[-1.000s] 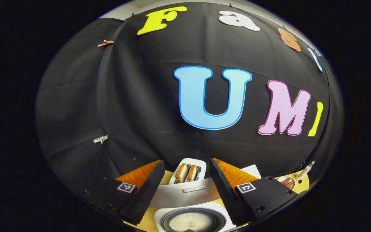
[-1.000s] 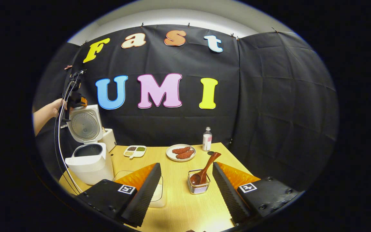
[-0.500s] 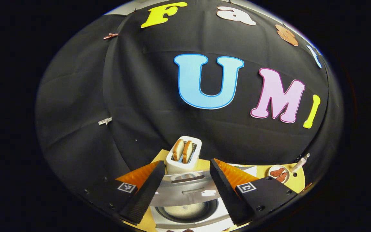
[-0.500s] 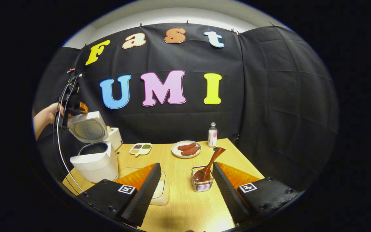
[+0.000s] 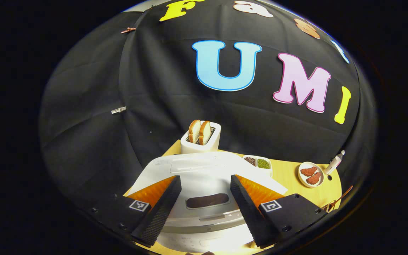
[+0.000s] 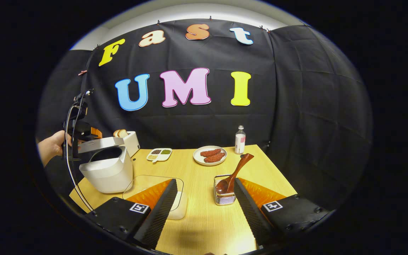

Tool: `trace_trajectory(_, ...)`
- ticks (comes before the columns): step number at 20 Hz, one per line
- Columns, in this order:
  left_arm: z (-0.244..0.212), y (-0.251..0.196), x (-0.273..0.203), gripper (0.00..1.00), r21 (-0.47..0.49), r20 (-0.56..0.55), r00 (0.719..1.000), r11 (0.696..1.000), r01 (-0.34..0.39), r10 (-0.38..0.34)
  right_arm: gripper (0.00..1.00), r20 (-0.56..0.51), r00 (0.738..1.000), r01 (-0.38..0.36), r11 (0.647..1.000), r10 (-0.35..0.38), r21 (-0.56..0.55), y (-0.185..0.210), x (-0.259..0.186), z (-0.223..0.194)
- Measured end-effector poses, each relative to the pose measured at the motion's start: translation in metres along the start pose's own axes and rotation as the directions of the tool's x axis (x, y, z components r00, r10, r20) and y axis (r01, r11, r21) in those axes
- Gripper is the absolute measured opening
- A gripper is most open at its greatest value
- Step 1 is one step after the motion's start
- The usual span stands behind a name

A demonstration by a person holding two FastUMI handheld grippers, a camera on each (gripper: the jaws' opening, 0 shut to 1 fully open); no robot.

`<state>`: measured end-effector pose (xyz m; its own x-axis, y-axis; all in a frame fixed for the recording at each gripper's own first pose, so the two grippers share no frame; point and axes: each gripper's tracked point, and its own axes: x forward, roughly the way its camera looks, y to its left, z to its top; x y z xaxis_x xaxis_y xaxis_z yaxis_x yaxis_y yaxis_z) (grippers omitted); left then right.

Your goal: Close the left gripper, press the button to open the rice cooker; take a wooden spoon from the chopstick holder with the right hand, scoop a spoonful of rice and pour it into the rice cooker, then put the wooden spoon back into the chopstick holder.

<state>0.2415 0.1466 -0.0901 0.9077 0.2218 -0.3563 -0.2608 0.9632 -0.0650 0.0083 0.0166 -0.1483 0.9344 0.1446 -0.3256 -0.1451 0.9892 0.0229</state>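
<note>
A: The rice cooker [image 6: 106, 172] sits at the tabletop's [image 6: 204, 219] left edge, lid [image 6: 99, 144] nearly down. If it latches, the button needs pressing again.

B: The left claw [image 5: 204, 202] hangs over that lid, fingers spread, gripping nothing. Any push down risks clicking it shut.

A: And the right claw [image 6: 204, 205]?

B: Released too, near the chopstick holder [image 6: 224, 194]. The wooden spoon [image 6: 234, 173] leans in it, bowl down. A clumsy grab could tip the holder.
</note>
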Motion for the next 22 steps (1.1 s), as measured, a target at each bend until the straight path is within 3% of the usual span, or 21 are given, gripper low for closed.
trace_trajectory(6,-0.048,-0.003,0.007,0.99,0.028,-0.015,1.000,0.999,-0.023,0.024,1.00,-0.018,1.000,-0.014,0.999,0.013,-0.030,-0.004,0.006,-0.007)
trace_trajectory(9,-0.068,-0.007,0.013,1.00,0.060,-0.083,0.996,0.998,-0.024,0.029,1.00,-0.024,1.000,0.000,1.000,0.000,-0.009,-0.012,0.009,-0.008)
trace_trajectory(16,-0.067,-0.007,0.014,1.00,0.092,-0.042,0.999,0.996,-0.004,0.008,1.00,-0.016,1.000,-0.011,0.999,0.010,-0.038,-0.015,0.017,-0.006)
trace_trajectory(18,-0.068,-0.012,0.008,1.00,0.094,-0.050,0.998,0.995,0.033,-0.029,1.00,0.003,1.000,-0.025,0.999,0.025,-0.047,-0.008,0.023,0.005)
trace_trajectory(22,-0.033,-0.028,-0.040,0.96,0.139,0.078,0.993,0.987,0.077,-0.088,1.00,0.069,0.996,-0.050,0.996,0.055,-0.078,0.007,0.034,0.040)
